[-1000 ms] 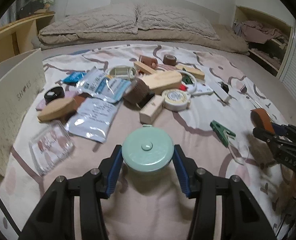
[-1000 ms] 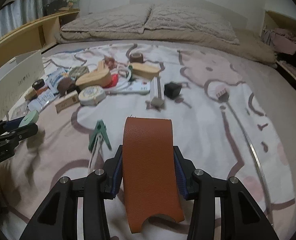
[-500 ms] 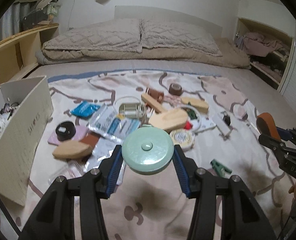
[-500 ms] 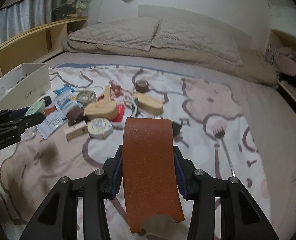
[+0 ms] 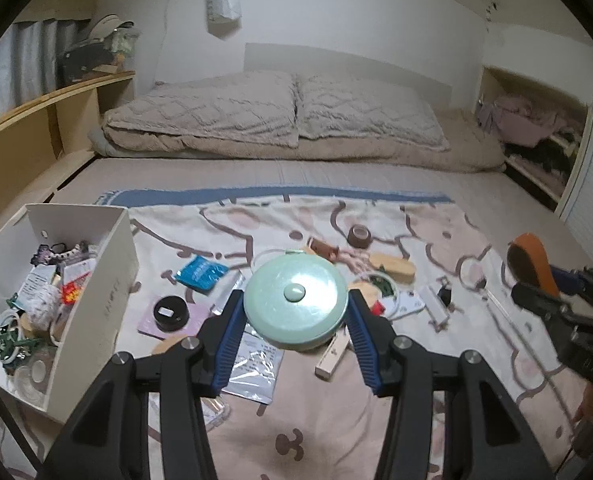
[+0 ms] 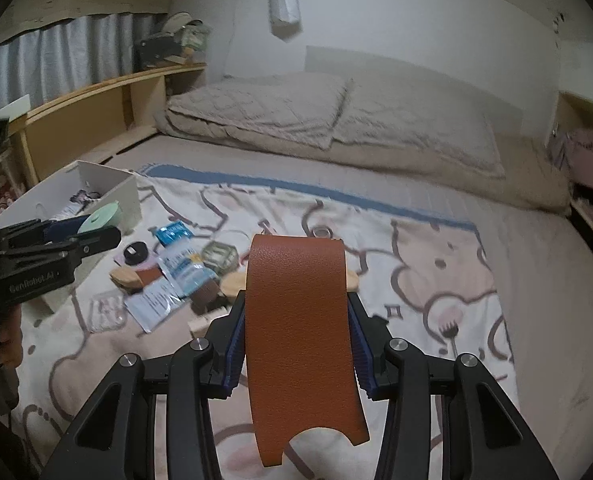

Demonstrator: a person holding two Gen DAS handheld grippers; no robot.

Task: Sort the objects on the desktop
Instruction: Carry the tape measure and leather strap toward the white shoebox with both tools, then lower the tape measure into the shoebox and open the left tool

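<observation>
Mint-green round case [image 5: 295, 305] sits clamped between the blue pads of the left gripper [image 5: 295, 322], up in the air over the scattered clutter on the patterned blanket [image 5: 376, 432]. From the left wrist view it looks like a hard plastic disc with a small button in the middle of its face: light, stiff and smooth, so I'd judge the rim could slip if the squeeze eases, and the pads are right where they should be, on opposite sides of that rim. Off to the left stands the white box [image 5: 108, 292], open-topped and already holding a jumble of small items; that looks like the drop point. There is faint lettering on its side wall, too blurred to read. On the right edge the other gripper shows with an orange piece, and the letters "DAS" can just be made out on its body.

Over to the right wrist view: the right gripper [image 6: 295, 344] is closed on an orange leather-look strap [image 6: 300, 320], a curved band with a notch cut in its near end. It reads as light and flexible with a grainy, grippy face, held across its width. The left tool at the frame's left carries "GenRobot.AI". The white box [image 6: 128, 196] sits beyond it.
</observation>
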